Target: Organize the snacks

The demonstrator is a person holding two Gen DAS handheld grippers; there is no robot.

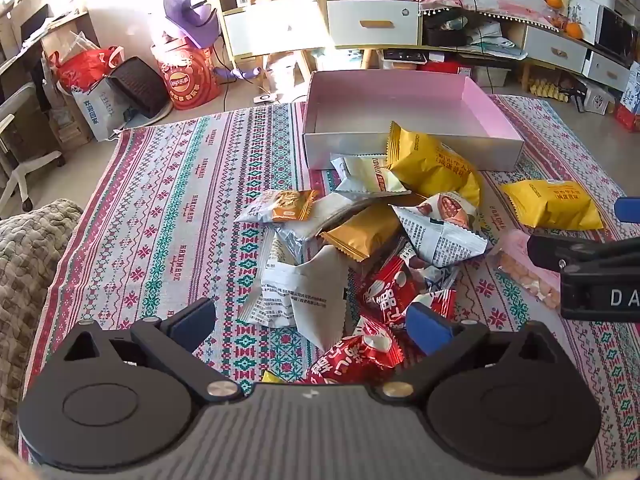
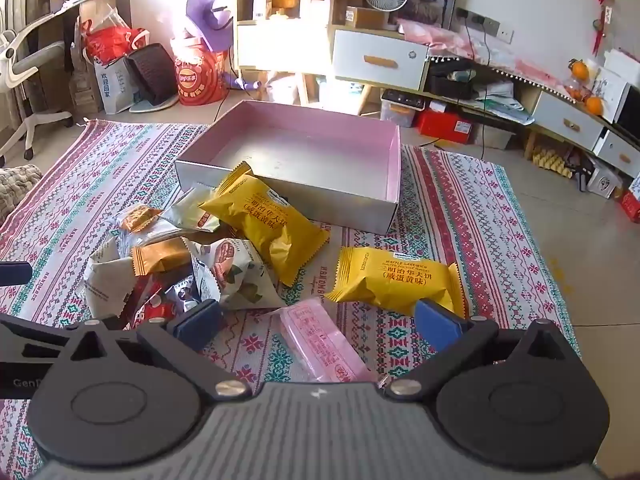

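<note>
Patterned cloth covers the floor of a cluttered, sunlit room. Left of the empty pink box, mixed snack packets lie heaped against its near wall. Above them hangs the left gripper, jaws wide, holding nothing. Nearer than the box, the right gripper, equally wide and empty, frames a pink packet. Sorting seems unstarted; next, probably close on that packet and carry it into the box.
</note>
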